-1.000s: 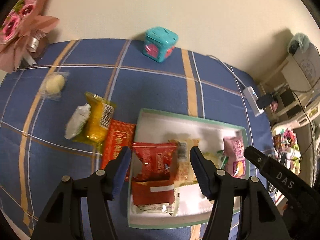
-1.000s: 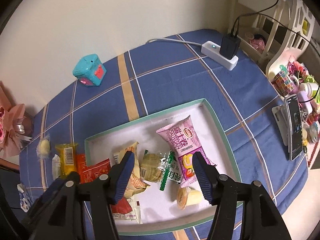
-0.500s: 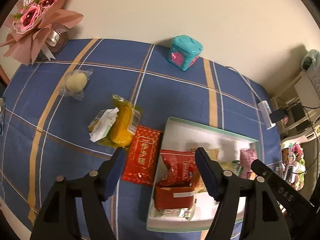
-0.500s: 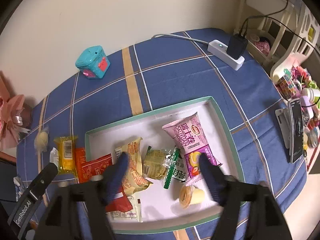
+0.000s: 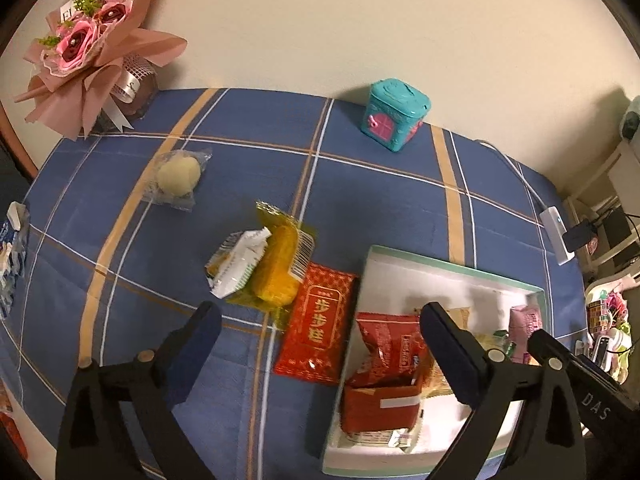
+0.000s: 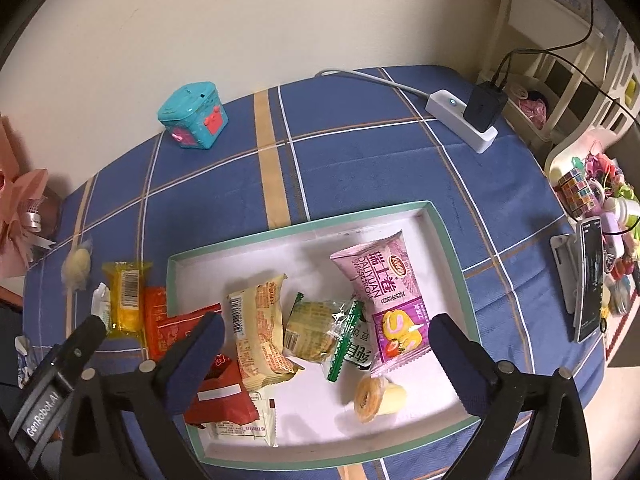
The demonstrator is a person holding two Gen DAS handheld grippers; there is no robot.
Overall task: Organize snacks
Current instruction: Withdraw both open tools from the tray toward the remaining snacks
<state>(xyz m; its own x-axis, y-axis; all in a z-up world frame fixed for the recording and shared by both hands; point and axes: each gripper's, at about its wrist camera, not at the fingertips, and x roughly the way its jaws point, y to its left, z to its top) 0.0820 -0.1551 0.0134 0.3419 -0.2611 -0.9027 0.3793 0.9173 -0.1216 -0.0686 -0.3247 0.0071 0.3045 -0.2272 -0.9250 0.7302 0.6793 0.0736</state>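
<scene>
Left gripper (image 5: pixel 320 352): fingers (image 5: pixel 192 344) spreading wide, nothing between the pads. Right gripper (image 6: pixel 324 360): fingers (image 6: pixel 196 356) likewise spreading, holding nothing, hovering over the tray (image 6: pixel 448 240) and the packets lying in it.

Still on the desk (image 5: pixel 380 200): a red packet (image 5: pixel 316 324) directly ahead between the left fingers, touching the tray wall; a yellow packet (image 5: pixel 280 268) and a white packet (image 5: pixel 236 260) just beyond it; a round bun (image 5: pixel 178 176) further off.

Judgement: flat, light, crinkly and slippery. Pinch the red packet across its short width; squeeze the bun gently.

black jaws, dark blue pads (image 5: pixel 452 354)
</scene>
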